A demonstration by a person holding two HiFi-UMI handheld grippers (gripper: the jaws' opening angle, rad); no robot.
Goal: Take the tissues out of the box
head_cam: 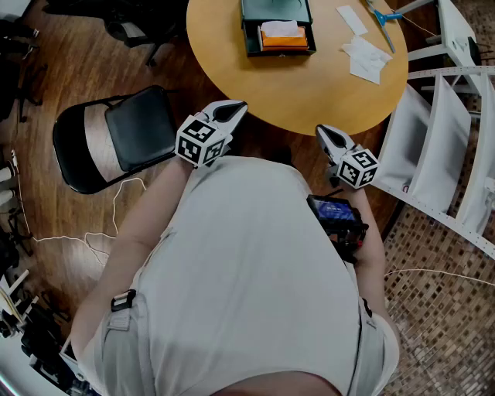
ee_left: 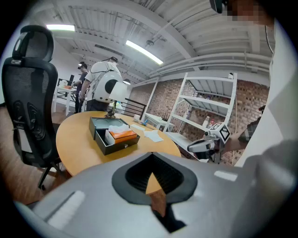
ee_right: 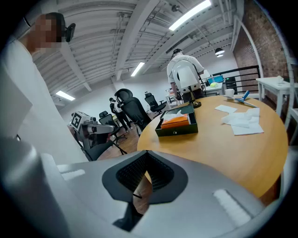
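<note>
A dark open box (head_cam: 249, 40) stands at the far side of the round wooden table (head_cam: 309, 93). It holds an orange tissue pack (head_cam: 285, 39) with a white tissue (head_cam: 280, 28) sticking up. Several loose tissues (head_cam: 363, 59) lie on the table to its right. Both grippers hang close to my body, short of the table's near edge. My left gripper (head_cam: 232, 109) is shut and empty; so is my right gripper (head_cam: 325, 134). In the left gripper view the box (ee_left: 114, 135) lies ahead of the shut left gripper (ee_left: 152, 156). In the right gripper view the box (ee_right: 177, 123) sits beyond the right gripper (ee_right: 146, 154).
A black folding chair (head_cam: 124, 135) stands left of the table, and a white shelf rack (head_cam: 448, 139) leans at the right. A blue-handled tool (head_cam: 383, 19) lies near the loose tissues. An office chair (ee_left: 28, 107) and a person (ee_left: 104, 86) stand beyond the table.
</note>
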